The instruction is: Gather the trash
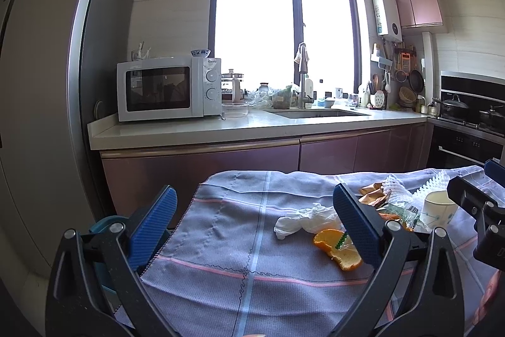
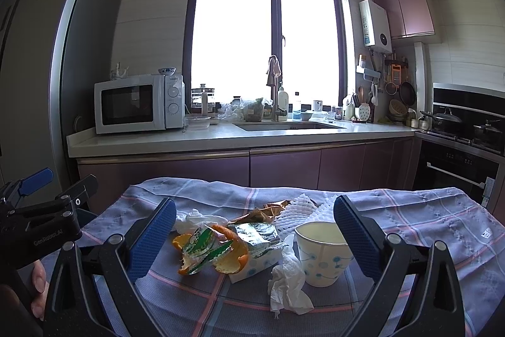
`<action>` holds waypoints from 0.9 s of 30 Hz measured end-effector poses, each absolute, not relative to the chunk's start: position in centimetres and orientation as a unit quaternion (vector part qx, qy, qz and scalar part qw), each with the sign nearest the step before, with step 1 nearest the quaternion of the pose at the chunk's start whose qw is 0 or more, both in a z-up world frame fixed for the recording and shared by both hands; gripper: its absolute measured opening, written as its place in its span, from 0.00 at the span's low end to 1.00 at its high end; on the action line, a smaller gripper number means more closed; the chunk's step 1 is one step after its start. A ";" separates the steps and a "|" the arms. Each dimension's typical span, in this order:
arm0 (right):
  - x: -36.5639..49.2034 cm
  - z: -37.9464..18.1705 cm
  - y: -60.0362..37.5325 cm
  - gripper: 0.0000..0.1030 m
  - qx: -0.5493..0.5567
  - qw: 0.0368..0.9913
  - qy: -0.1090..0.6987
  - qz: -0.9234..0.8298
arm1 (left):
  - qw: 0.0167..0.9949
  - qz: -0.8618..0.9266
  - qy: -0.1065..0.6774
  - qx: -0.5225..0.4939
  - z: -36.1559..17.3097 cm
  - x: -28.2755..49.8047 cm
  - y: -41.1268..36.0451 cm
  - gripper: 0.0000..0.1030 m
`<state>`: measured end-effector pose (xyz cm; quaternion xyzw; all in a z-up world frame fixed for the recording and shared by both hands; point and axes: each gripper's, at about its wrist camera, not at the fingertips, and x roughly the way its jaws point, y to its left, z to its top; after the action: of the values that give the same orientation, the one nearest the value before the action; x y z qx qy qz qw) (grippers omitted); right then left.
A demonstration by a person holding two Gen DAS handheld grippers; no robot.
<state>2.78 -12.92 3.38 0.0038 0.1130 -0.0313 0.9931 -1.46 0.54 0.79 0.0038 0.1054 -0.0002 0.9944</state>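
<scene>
Lying between spread right jaws: paper cup (image 2: 322,255), orange peel (image 2: 227,258).

The left hand-held gripper (image 1: 255,221) hangs over a tabletop covered by a grey checked cloth (image 1: 221,242), its blue jaws wide apart with nothing between them. Just beside its right finger lie orange peel (image 1: 334,251) and a crumpled white tissue (image 1: 303,220). Further right are a gold wrapper (image 1: 374,193), white foam netting (image 1: 397,187) and a paper cup (image 1: 437,210). The right hand-held gripper (image 1: 479,204) enters from the right edge, near the cup. Behind stand a microwave (image 1: 167,87) and a sink (image 1: 318,113).
</scene>
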 end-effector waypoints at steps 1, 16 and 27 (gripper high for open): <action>2.8 3.4 -12.9 0.94 0.004 0.993 0.113 -0.032 | 0.994 0.000 0.106 0.004 0.8 -1.4 0.5 0.95; 2.8 3.4 -12.9 0.94 0.005 0.994 0.109 -0.031 | 0.995 -0.001 0.103 0.002 0.7 -1.4 0.6 0.95; 3.0 3.3 -13.0 0.94 0.007 0.993 0.110 -0.031 | 0.995 -0.003 0.101 0.004 0.5 -1.2 0.6 0.95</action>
<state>2.95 -13.04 3.29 0.0068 0.1098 -0.0310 0.9934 -1.24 0.59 0.47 0.0035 0.1009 -0.0033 0.9949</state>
